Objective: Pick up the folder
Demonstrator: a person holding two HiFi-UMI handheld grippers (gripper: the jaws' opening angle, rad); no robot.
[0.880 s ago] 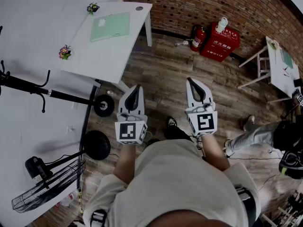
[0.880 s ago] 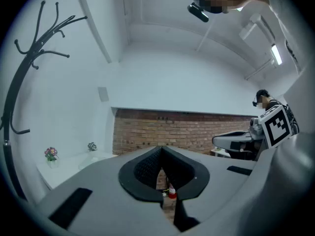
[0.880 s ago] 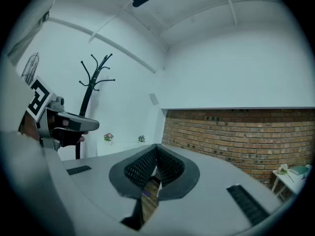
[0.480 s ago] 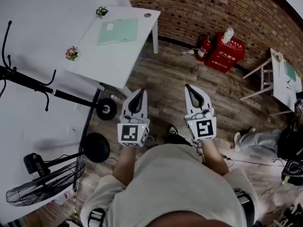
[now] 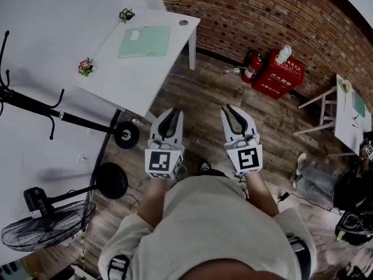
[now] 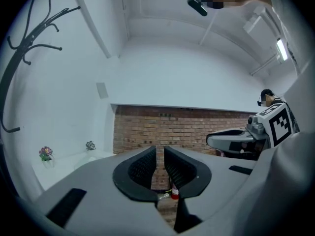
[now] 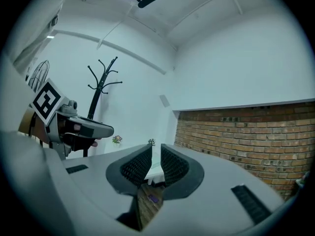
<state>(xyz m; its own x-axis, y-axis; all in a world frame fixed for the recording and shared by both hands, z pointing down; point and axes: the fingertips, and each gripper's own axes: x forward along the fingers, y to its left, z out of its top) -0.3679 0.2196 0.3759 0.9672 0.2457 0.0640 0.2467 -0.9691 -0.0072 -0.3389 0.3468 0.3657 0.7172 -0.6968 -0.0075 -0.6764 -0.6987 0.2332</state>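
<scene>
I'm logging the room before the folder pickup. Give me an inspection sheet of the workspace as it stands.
Surface: white table by the brick wall.
Job's things: green folder flat on the table, untouched.
Clutter: near flower pot and far flower pot on the table.
Grippers: left hand-held gripper and right hand-held gripper level over the floor, jaws nearly together, nothing between.
Cables: thin cable on the floor, right.
Surroundings: coat rack, fan, fire extinguisher, red box.

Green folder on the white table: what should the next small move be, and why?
Probably a step toward the white table: the green folder lies flat on it, well ahead of both grippers. The left gripper and right gripper are level over the wooden floor, jaws nearly together with nothing between them.
</scene>
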